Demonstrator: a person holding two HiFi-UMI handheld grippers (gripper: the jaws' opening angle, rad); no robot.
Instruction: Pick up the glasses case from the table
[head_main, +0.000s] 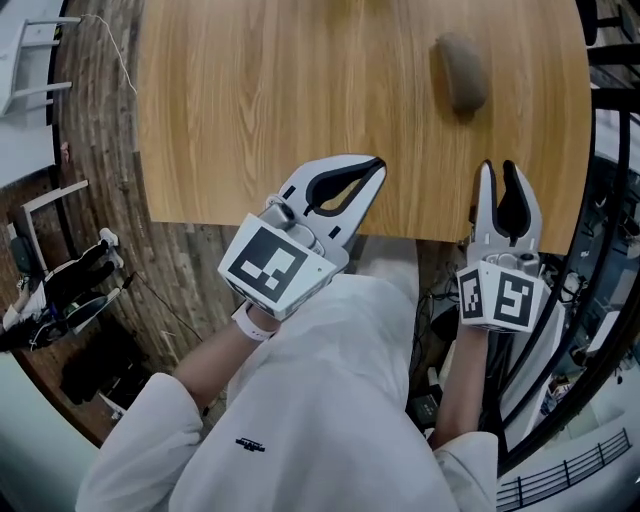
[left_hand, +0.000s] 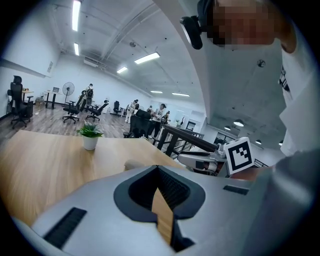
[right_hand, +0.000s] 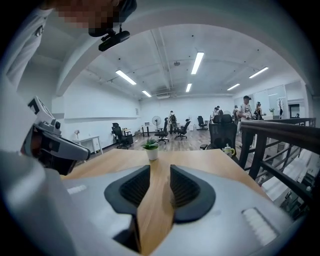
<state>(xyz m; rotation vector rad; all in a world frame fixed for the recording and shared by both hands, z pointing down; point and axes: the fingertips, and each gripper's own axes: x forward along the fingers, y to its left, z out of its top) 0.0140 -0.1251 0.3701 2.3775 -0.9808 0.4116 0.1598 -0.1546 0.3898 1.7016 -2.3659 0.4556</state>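
Left gripper: white two-jaw left gripper (head_main: 372, 168) (left_hand: 157, 171) w/ black pads. Jaw tips are together at the far end and nothing is btwn them. Only a sliver of wood shows thru the gap behind the tips.
Right gripper: white two-jaw right gripper (head_main: 497, 170) (right_hand: 160, 172), same build. Jaws stand a little apart, leaving a narrow slot. Only table top shows thru it; nothing is held.
Gripper position: both reach in over the near table edge, tips above the top. Left gripper is angled toward the right; right gripper points straight ahead. They are side by side and apart.
Glasses case: grey-brown oval glasses case (head_main: 461, 72) lies flat on the table toward the far right. It is ahead of the right gripper, well apart from both grippers, and untouched.
Glasses case, left gripper view: a pale low shape just past the jaw body (left_hand: 136, 164) is prob. the same case. Too little of it shows to be sure.
Table: light wood-grain table (head_main: 280, 100) w/ a straight near edge.
Plant: small green plant in a white pot (right_hand: 151, 147) (left_hand: 90, 137), upright on the table at its far end.
Floor: dark plank floor (head_main: 100, 170), left of the table.
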